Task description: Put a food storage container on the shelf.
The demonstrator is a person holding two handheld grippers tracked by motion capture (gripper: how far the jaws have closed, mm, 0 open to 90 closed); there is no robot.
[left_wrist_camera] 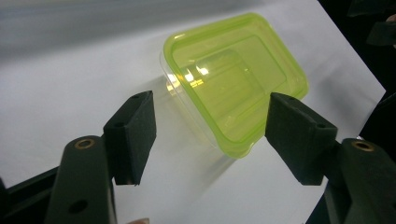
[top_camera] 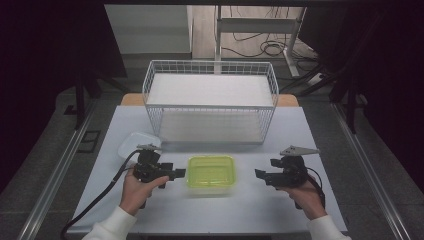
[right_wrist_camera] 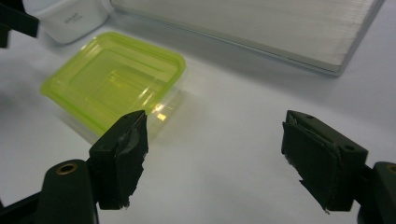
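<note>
Table [top_camera: 165, 210] white, centre-front: clear rectangular plastic container with lime-green lid [top_camera: 211, 172], upright, lid on | left gripper [top_camera: 176, 174] jaws apart, just beside its left edge, clear of it | right gripper [top_camera: 261, 175] jaws wide apart, near its right side, nothing between | white wire basket [top_camera: 210, 102] behind.

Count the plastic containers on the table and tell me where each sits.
2. The green-lidded container sits at the table's front centre, between the two hand-held grippers. The white container sits behind the left hand-held gripper, near the wire basket's front left corner.
</note>
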